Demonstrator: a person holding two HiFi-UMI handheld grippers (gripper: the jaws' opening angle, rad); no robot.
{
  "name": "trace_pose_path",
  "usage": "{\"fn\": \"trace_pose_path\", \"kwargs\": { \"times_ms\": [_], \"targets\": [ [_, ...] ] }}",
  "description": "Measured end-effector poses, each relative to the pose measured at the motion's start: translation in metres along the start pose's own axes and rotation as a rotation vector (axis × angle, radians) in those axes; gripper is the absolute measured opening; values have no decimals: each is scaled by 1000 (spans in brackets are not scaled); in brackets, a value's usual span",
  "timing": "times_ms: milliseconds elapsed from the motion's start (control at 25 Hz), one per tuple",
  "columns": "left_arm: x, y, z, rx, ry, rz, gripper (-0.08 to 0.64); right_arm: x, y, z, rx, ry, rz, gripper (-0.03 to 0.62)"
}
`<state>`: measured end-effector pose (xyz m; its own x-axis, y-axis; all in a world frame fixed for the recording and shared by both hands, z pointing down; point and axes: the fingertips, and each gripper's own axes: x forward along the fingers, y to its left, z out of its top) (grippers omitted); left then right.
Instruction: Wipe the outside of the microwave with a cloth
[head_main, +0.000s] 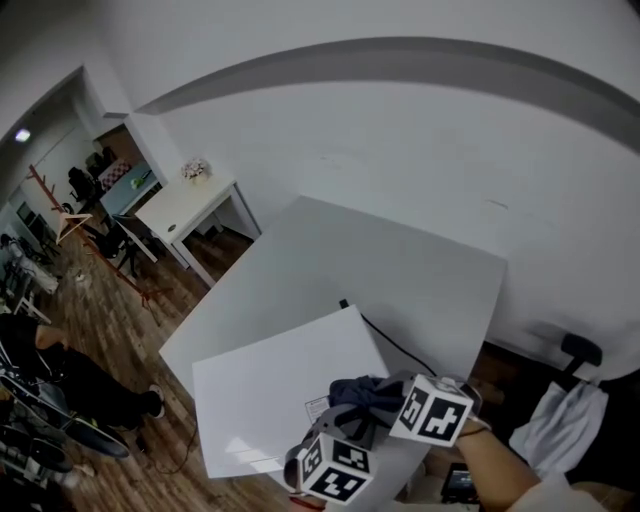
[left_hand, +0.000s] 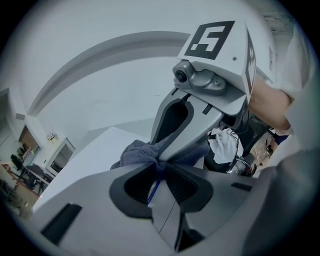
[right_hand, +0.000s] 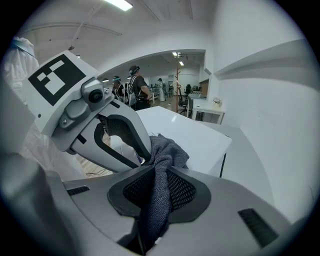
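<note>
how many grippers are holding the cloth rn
2. The left gripper pinches the cloth at one spot, the right gripper at another, right beside it.

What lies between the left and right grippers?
A bunched dark grey-blue fabric cloth, pinched by both the left gripper and the right gripper; the head view shows it spanning them.

The cloth (head_main: 362, 393) is dark blue-grey. The microwave (head_main: 280, 400) and table (head_main: 420, 270) are white. The floor (head_main: 120, 322) is brown wood-grain. Each marker cube (head_main: 432, 412) bears black squares on white.
</note>
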<state>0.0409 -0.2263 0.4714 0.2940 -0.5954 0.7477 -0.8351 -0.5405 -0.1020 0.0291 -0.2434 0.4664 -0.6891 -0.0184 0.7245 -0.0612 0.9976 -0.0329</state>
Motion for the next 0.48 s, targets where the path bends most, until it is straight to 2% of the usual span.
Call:
{"fn": "trace_pose_path", "kwargs": {
  "times_ms": [160, 280, 360, 480],
  "targets": [
    [-4, 0, -1, -24, -12, -5, 80, -2, 2, 3, 9, -56, 42, 92],
    [-11, 1, -5, -11, -27, -8, 78, -10, 3, 6, 52, -124, 74, 117],
    [-19, 5, -5, 3, -55, 1, 78, -19, -1, 7, 76, -158, 78, 164],
    [-43, 19, 7, -6, -130, 1, 78, -34, -8, 6, 85, -184, 80, 189]
  ]
}}
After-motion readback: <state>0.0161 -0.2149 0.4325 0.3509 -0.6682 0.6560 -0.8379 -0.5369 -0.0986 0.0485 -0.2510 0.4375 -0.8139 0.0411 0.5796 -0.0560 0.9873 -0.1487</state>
